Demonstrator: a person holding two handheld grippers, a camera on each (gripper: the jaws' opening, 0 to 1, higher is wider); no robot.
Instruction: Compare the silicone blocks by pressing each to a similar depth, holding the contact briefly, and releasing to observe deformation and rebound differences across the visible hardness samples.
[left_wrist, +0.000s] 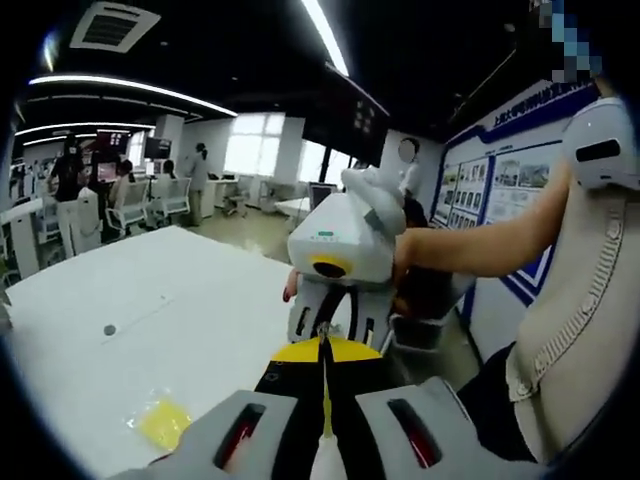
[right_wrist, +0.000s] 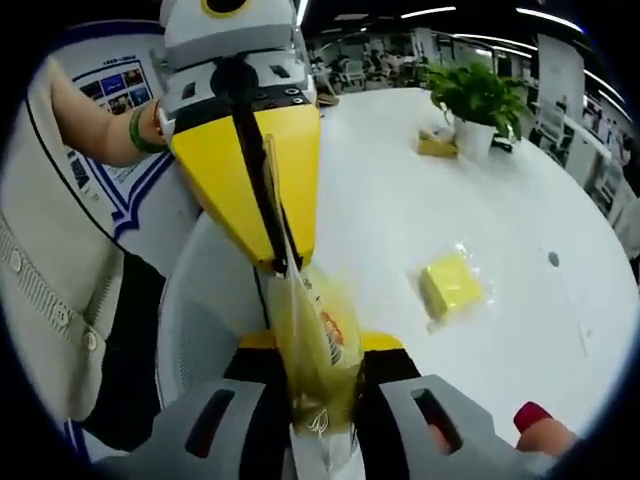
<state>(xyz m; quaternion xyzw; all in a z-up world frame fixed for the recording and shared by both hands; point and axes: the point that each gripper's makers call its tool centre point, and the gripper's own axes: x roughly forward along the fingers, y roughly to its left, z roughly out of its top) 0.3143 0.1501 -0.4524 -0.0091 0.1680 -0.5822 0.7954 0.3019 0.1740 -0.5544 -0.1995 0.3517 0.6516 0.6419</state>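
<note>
1. The left gripper (right_wrist: 278, 262), with yellow jaws, and the right gripper (right_wrist: 322, 400) both clamp the same clear plastic pouch with a yellowish block inside (right_wrist: 318, 335), pinched between them above the near edge of the round white table (right_wrist: 400, 210). Both sets of jaws are closed narrow on the film.

2. A second yellow silicone block in a clear wrapper (right_wrist: 452, 284) lies flat on the table, well in from the edge, apart from both grippers. In the left gripper view the same yellow wrapped block (left_wrist: 163, 420) sits near the table's near edge.

3. The held pouch's long axis runs from one gripper to the other; its printed face is turned sideways, and which end is the mouth cannot be told.

4. Risk, as I judge it: pulling apart could tear the film suddenly and drop the block off the table edge toward the person's lap, since the pouch hangs past the rim.

5. A potted green plant (right_wrist: 478, 100) stands near the far edge.
</note>
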